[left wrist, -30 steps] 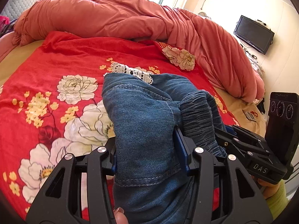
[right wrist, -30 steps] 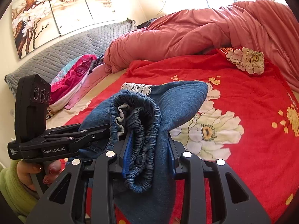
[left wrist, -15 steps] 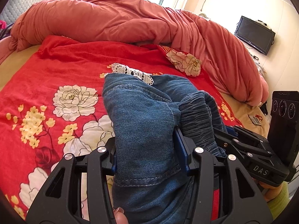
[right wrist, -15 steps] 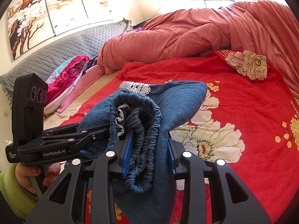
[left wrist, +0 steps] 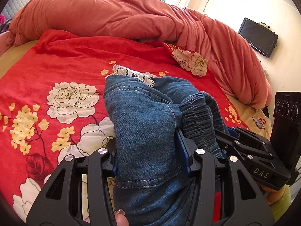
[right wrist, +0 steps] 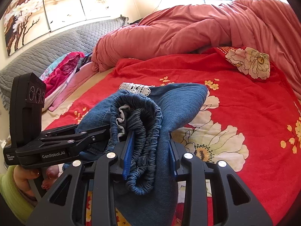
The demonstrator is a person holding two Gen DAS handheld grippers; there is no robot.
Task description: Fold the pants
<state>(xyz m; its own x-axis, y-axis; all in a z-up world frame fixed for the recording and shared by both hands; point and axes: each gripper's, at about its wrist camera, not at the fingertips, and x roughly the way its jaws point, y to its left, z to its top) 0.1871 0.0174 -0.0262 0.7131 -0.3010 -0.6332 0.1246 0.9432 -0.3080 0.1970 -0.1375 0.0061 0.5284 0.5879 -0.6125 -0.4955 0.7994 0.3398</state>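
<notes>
The blue denim pants (left wrist: 143, 124) with an elastic waistband (right wrist: 139, 120) and a white lace trim (left wrist: 133, 74) hang bunched between both grippers above the red floral bedspread (left wrist: 56, 71). My left gripper (left wrist: 148, 150) is shut on a fold of the denim. My right gripper (right wrist: 149, 148) is shut on the gathered waistband (right wrist: 141, 150). The two grippers are close together, side by side. The right gripper shows at the right of the left wrist view (left wrist: 250, 150), and the left gripper at the left of the right wrist view (right wrist: 75, 141).
A rumpled salmon duvet (left wrist: 131, 18) lies along the far side of the bed. Pink pillows (right wrist: 62, 71) and a grey quilted headboard (right wrist: 56, 45) are at the left. A wall TV (left wrist: 257, 35) hangs at the right.
Both grippers, still holding the pants, have moved forward a little over the bedspread; the duvet looks nearer. The grip is unchanged.
</notes>
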